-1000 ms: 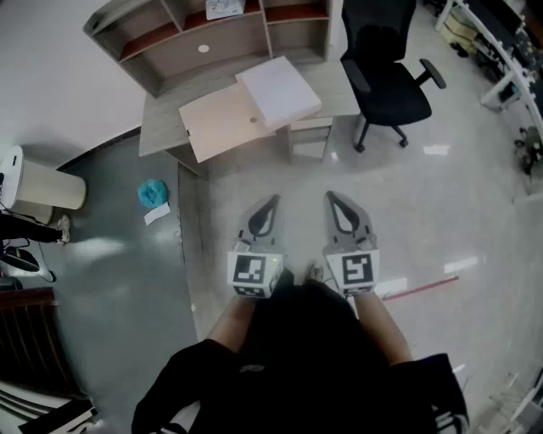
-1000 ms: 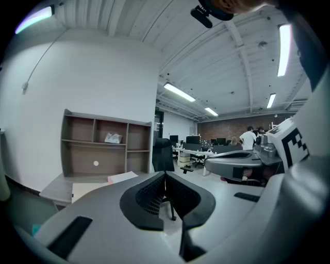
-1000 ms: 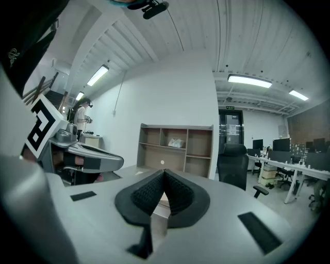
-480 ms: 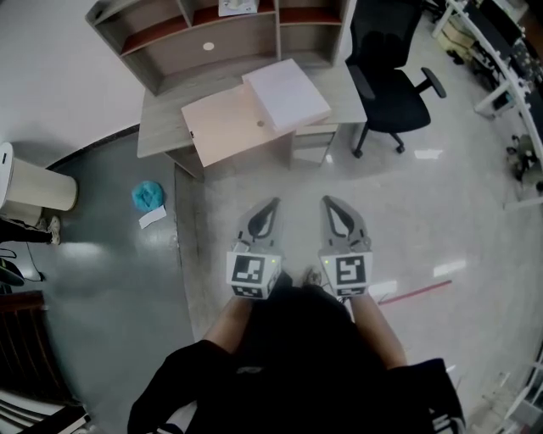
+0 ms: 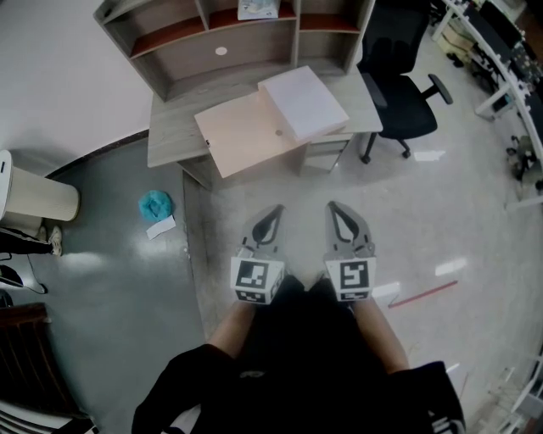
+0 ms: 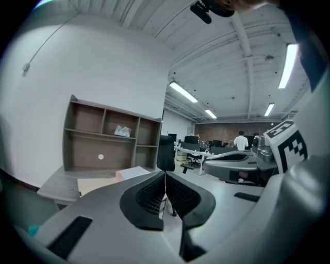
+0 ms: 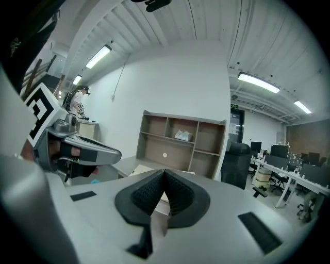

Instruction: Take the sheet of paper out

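Note:
A wooden desk (image 5: 170,140) with a shelf unit stands ahead of me. On it lie a pale beige flat sheet (image 5: 246,131) and a white stack of paper (image 5: 304,102) that overlaps the sheet's right corner. My left gripper (image 5: 271,210) and right gripper (image 5: 334,207) are held side by side over the floor, well short of the desk, both shut and empty. In the left gripper view the jaws (image 6: 165,175) meet with the beige sheet (image 6: 95,184) far beyond them. The right gripper view shows its jaws (image 7: 165,172) closed tight too.
A black office chair (image 5: 405,89) stands right of the desk. On the dark floor to the left are a white cylinder bin (image 5: 38,193), a teal bundle (image 5: 154,204) and a paper scrap (image 5: 159,227). A red strip (image 5: 424,294) lies at right. A small packet (image 5: 258,9) sits on the shelf.
The desk has slid rightward and a little lower in the head view as I step nearer. Both grippers stay shut, side by side, sitting slightly lower in the picture.

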